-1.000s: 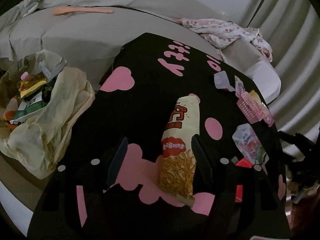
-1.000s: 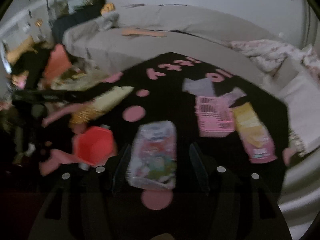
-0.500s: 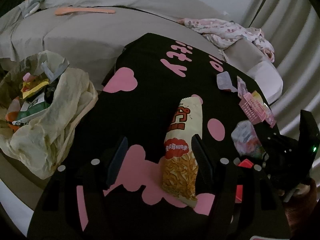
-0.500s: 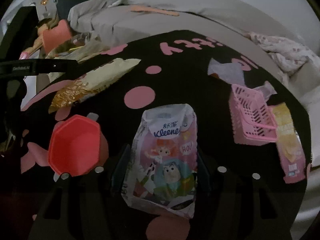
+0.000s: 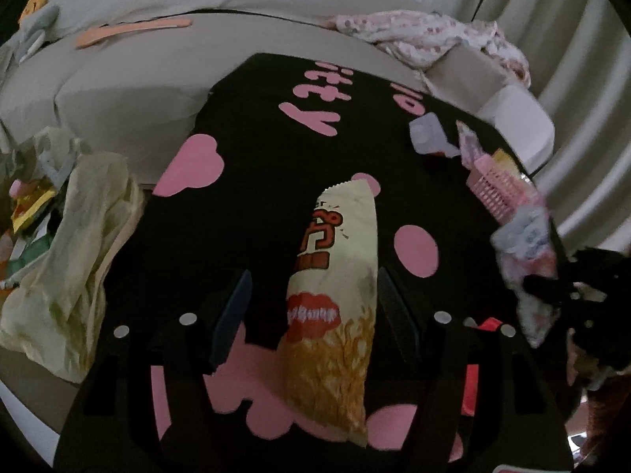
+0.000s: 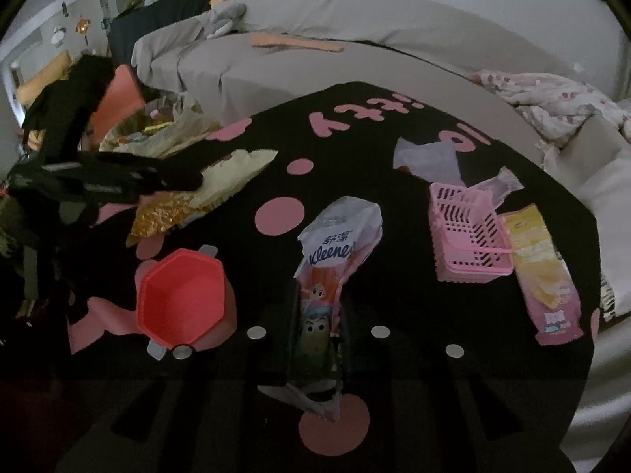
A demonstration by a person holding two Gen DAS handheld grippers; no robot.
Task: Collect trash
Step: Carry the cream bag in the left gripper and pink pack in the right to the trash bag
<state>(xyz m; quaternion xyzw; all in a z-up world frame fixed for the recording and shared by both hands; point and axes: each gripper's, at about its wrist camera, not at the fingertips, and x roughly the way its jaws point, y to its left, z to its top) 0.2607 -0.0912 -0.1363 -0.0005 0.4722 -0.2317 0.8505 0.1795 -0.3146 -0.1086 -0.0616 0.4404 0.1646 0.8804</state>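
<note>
Trash lies scattered over the black counter [image 6: 394,295] with its pink shapes, and only part of it is gathered. The right claw [image 6: 317,339] is clenched on the tissue packet [image 6: 335,244], its fingers pinching the lower end so the plastic creases and narrows between them, while the printed top fans out ahead. The left claw [image 5: 311,315] is spread wide, one finger on each side of the snack bag [image 5: 335,283]; the bag's edge runs close along one finger, so contact there cannot be ruled out, but no grip is made. The bag lies flat, lengthwise between the fingers.

Beside the counter, at its left edge, sits a pale trash bag [image 5: 75,260] with its mouth open and several wrappers already inside, so some collecting looks done. Left on the counter, judging from the right wrist view: the snack bag, a long pink-and-yellow wrapper [image 6: 540,272] just beside a pink basket [image 6: 467,236], a grey-white wrapper [image 6: 428,157] farther back, and a clear crinkled wrapper [image 6: 499,187] touching the basket's far side. A red hexagonal cup [image 6: 181,295] stands near the tissue packet; whether it counts as trash cannot be told.

The task seems near its middle: one packet is in hand and must travel to the trash bag, one bag is about to be gripped, and at least three wrappers wait.
</note>
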